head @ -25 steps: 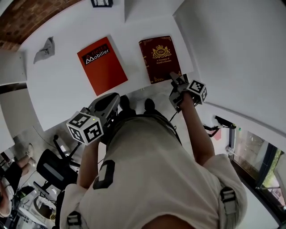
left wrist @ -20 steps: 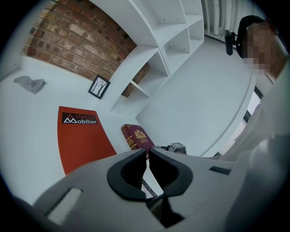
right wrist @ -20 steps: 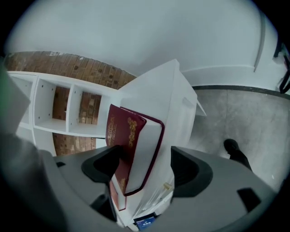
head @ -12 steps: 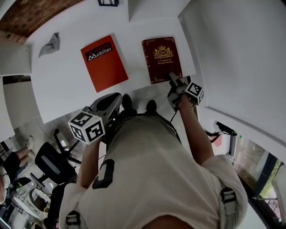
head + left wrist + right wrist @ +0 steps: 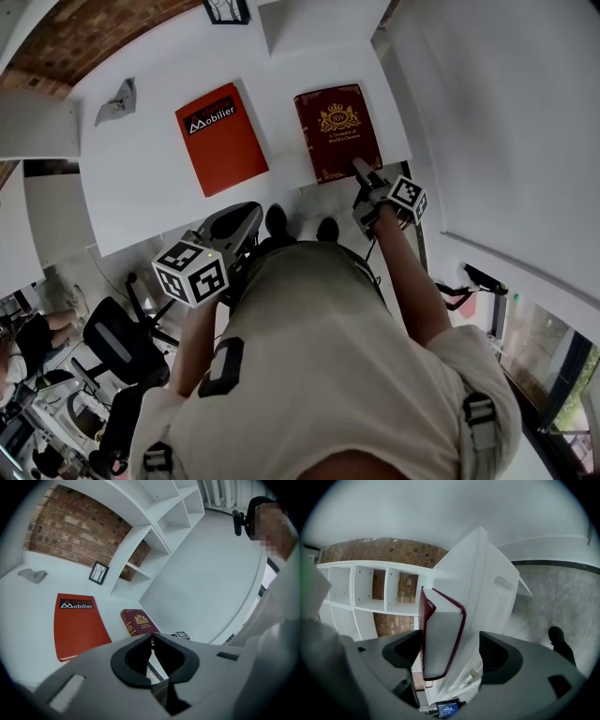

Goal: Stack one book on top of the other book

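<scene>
Two books lie side by side on the white table: an orange book on the left and a maroon book with a gold crest on the right. My right gripper is at the maroon book's near edge. In the right gripper view the maroon book stands between the jaws of that gripper; they are opening, and the right pad is clear of it. My left gripper hangs shut and empty below the table's near edge. Its own view shows the gripper, the orange book and the maroon book.
A crumpled grey rag lies at the table's far left. A small framed picture stands at the back by white shelves and a brick wall. An office chair is behind on the left.
The right gripper has stayed at the maroon book's near edge and tilted a little. The left gripper has drifted slightly. Both books lie where they were.
</scene>
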